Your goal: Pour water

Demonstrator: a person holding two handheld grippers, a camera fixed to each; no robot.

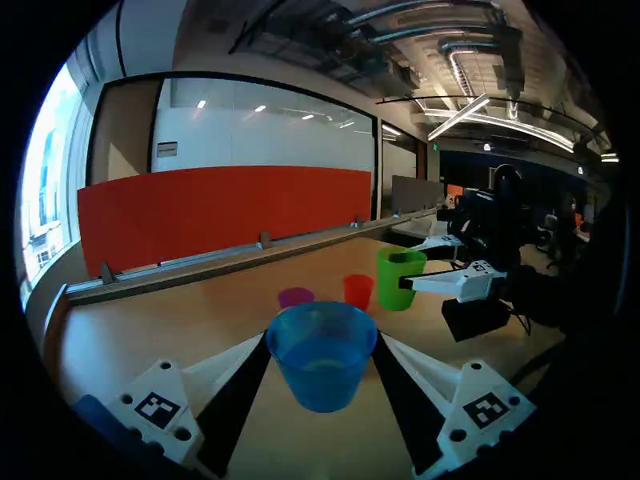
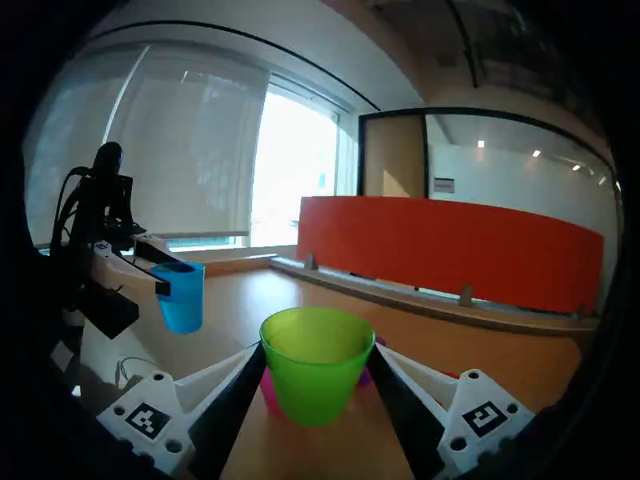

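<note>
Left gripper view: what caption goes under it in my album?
Left claw holds a blue cup, right claw a green cup; a red cup and a purple cup stand on the table.

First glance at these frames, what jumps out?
The blue cup sits clamped in the left tool, low centre in the left gripper view; the green cup sits likewise in the right tool. Behind them a long orange-red partition runs along the far edge of the table.
</note>
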